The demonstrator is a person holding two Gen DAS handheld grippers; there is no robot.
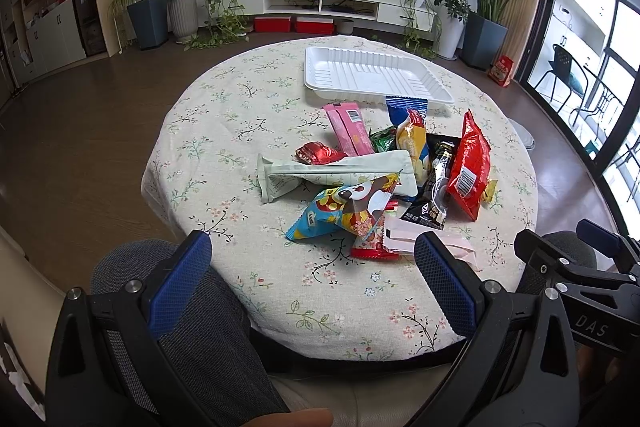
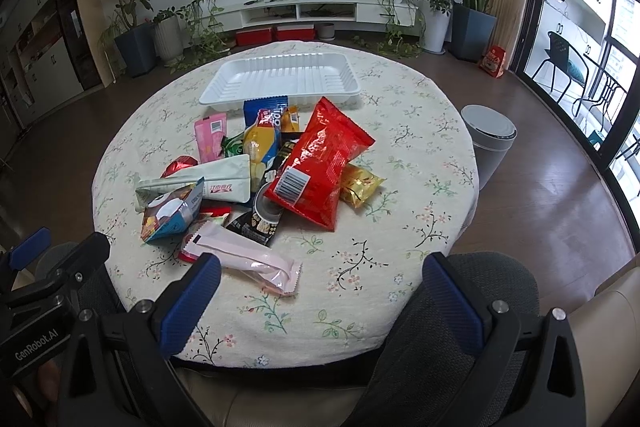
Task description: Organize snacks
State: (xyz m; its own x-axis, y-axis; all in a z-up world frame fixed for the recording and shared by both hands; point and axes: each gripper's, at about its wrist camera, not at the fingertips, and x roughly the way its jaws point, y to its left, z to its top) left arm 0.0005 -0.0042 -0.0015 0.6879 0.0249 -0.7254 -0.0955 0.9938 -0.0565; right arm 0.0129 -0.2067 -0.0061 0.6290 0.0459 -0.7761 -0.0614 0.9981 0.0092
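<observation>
A pile of snack packets lies mid-table: a big red bag (image 2: 320, 163), a pale green pouch (image 1: 340, 173), a blue cartoon packet (image 1: 340, 213), a pink box (image 1: 347, 129), a blue-yellow bag (image 2: 264, 135), a gold packet (image 2: 360, 185) and a pale pink wrapper (image 2: 248, 259). An empty white tray (image 1: 372, 77) stands behind the pile; it also shows in the right wrist view (image 2: 280, 79). My left gripper (image 1: 312, 251) is open and empty at the near table edge. My right gripper (image 2: 320, 267) is open and empty, its left finger beside the pink wrapper.
The round table has a floral cloth (image 2: 400, 131). A grey bin (image 2: 490, 143) stands on the floor at its right. Potted plants (image 1: 148, 7) and a TV cabinet (image 1: 320, 5) line the far wall. My knees in grey cloth (image 1: 192, 307) sit under the near edge.
</observation>
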